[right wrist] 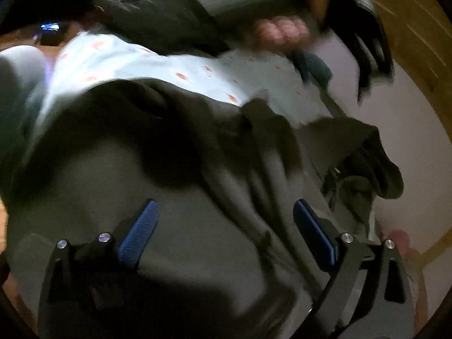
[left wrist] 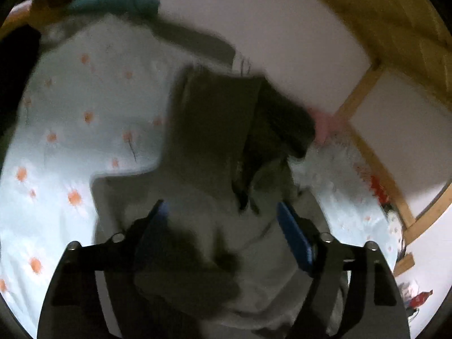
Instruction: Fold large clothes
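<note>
We see the bed [left wrist: 56,141] first, the largest thing here, covered in a pale sheet with small orange flowers. A wooden frame [left wrist: 373,147] runs along its far side against a white wall.

On the bed lies the garment [left wrist: 214,130], a big olive-grey piece of thick, soft cloth, perhaps a sweatshirt or hoodie, though the blur keeps us from being sure. It is spread across the sheet with part of it already doubled over, and one bunched, darker end points toward the wall. We judge it to be limp and fairly weighty for clothing: it will sag and drag rather than hold a shape, it will not slip much on the sheet, and nothing about it is fragile. We think the best places to take hold are a hem edge or a corner, pinching through one or two layers, with both hands well apart so the cloth stays taut as it is lifted over.

The left hand-held gripper [left wrist: 223,212] hovers over the near part of the garment, its blue pads spread wide with only cloth beneath them; it grips nothing. The right hand-held gripper [right wrist: 226,212] is likewise wide apart above the creased cloth [right wrist: 197,169], holding nothing. In the right wrist view a hand [right wrist: 282,31] shows at the top.
</note>
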Demonstrator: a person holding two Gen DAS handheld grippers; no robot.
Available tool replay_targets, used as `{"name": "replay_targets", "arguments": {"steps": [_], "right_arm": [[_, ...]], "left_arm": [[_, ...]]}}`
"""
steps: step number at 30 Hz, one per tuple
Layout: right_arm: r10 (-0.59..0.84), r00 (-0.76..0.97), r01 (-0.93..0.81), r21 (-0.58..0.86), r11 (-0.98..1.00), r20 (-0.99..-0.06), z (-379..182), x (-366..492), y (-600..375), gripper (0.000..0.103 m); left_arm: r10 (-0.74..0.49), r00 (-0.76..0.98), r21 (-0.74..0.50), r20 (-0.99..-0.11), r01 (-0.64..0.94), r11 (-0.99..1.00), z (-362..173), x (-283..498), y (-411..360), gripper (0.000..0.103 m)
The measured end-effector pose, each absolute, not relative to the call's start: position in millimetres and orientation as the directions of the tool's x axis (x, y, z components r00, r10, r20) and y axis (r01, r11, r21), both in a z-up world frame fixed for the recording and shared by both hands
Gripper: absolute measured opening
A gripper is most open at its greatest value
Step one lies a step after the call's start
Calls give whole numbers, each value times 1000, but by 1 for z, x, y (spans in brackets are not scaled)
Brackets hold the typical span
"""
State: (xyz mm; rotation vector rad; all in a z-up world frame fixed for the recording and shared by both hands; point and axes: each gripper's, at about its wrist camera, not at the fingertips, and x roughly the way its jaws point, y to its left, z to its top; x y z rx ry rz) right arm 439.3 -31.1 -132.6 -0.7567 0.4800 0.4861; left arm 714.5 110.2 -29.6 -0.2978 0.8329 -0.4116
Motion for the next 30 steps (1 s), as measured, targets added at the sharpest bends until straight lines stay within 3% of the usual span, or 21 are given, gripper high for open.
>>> {"name": "replay_targets", "arguments": {"steps": [2,5,8,12,15,17,18,19,20,23,26,30], "right_arm": [[310,743,-614,-419,669,-593,-121,433,-44,95],[353,729,-563,-221,796,-587,-97,447,-94,96],[261,748,-330,-1,944,-610,-84,496,-178,97],[212,641,9,284,959,-738,-100,579,-272,96],[212,552,37,277,960,-807,-113,626,-281,96],[177,441,58,224,973,-880,-131,655,-273,86],[123,432,49,159,986,-894,-133,662,-265,68],[62,444,23,80,997,-894,-130,664,-255,33],[50,460,7,60,998,-887,-124,662,-250,15],[120,657,27,183,983,-745,-76,645,-265,12],[119,810,71,297,952,-574,-49,629,-292,12],[115,666,135,270,953,-737,-89,659,-296,14]], "left_arm": [[-369,550,-331,-749,171,928,-59,718,100,78],[-262,499,-250,-826,92,964,-111,712,102,76],[-225,624,-192,-749,121,974,-122,679,105,76],[-163,690,-140,-705,90,986,-127,655,100,76],[-185,682,-183,-708,75,980,-123,659,106,75],[-212,684,-235,-698,61,970,-120,659,115,70],[-215,682,-242,-699,57,969,-120,662,117,67],[-214,683,-246,-698,52,968,-121,662,118,61],[-217,682,-249,-699,52,967,-121,663,119,49],[-259,689,-287,-677,77,955,-118,660,121,21],[-286,734,-315,-616,104,943,-105,649,120,19],[-231,752,-265,-617,78,961,-105,646,115,19]]}}
